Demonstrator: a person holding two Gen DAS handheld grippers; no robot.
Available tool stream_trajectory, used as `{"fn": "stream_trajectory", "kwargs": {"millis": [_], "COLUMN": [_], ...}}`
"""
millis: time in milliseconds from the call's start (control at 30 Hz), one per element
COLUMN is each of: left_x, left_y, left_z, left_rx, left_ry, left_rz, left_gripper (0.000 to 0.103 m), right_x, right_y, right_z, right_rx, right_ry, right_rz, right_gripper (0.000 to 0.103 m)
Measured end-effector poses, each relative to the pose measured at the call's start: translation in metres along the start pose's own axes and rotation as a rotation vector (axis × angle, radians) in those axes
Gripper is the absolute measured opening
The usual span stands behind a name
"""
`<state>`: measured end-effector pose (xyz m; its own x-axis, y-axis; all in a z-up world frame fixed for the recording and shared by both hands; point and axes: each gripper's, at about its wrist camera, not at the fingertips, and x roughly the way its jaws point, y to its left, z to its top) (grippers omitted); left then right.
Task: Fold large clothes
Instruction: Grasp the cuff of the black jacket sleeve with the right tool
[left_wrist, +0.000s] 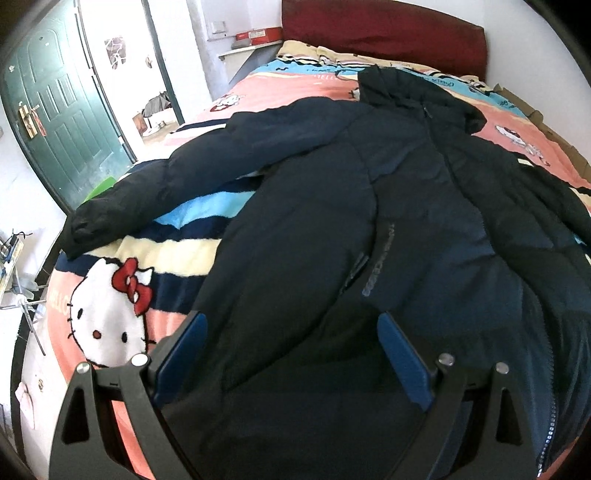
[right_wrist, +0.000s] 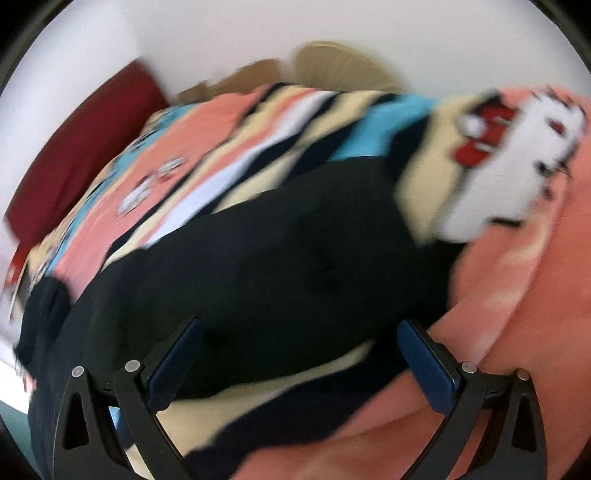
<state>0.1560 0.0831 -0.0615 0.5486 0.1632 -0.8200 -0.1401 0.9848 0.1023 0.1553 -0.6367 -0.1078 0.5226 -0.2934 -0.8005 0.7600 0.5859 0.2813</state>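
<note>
A large dark navy puffer jacket (left_wrist: 369, 206) lies spread front-up on a striped cartoon-cat blanket (left_wrist: 110, 317) on the bed, hood toward the headboard and one sleeve (left_wrist: 155, 184) stretched out to the left. My left gripper (left_wrist: 291, 321) is open, its blue pads just above the jacket's lower body. In the blurred right wrist view, my right gripper (right_wrist: 299, 328) is open over a dark part of the jacket (right_wrist: 258, 266) that lies on the blanket (right_wrist: 517, 295). Neither gripper holds anything.
A dark red headboard (left_wrist: 384, 33) stands at the far end of the bed. A green door (left_wrist: 62, 110) and an open doorway are on the left. A shelf with a red box (left_wrist: 258, 35) hangs on the wall. A wire rack (left_wrist: 18, 288) stands left of the bed.
</note>
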Motion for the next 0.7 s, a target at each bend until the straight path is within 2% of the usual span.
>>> {"fn": "stream_trajectory", "kwargs": {"millis": [67,167,233,267,300,400,567,700], "left_x": [0.002,0.004,0.004,0.004,0.005,0.007,0.007,0.005], "left_y": [-0.002,-0.004,-0.006,-0.006,-0.007,-0.008,-0.007,-0.005], "left_z": [0.001,0.003,0.004,0.004,0.004,0.004,0.004,0.003], "left_rx": [0.005,0.015,0.026,0.030,0.033,0.034,0.037,0.029], "left_ry": [0.001,0.002,0.001,0.003,0.004,0.008,0.005,0.001], "left_rz": [0.001,0.006,0.013,0.015,0.016,0.017,0.013,0.000], "left_gripper": [0.094,0.094,0.094,0.094,0.094,0.094,0.094,0.094], "right_x": [0.008,0.016,0.022,0.025,0.027,0.030,0.016,-0.014], "right_y": [-0.017,-0.015,-0.012,-0.009,-0.009,-0.009,0.006,0.021], "right_z": [0.010,0.021,0.027,0.033,0.036,0.037,0.039,0.042], "right_rx": [0.044,0.043,0.047,0.048,0.049,0.069,0.035,-0.015], "right_ry": [0.023,0.034,0.037,0.034,0.029,0.015,-0.045,-0.130], "right_rz": [0.030,0.042,0.056,0.057,0.060,0.103,0.134,0.177], "right_gripper": [0.102,0.103,0.099,0.088,0.065,0.039,0.025,0.023]}}
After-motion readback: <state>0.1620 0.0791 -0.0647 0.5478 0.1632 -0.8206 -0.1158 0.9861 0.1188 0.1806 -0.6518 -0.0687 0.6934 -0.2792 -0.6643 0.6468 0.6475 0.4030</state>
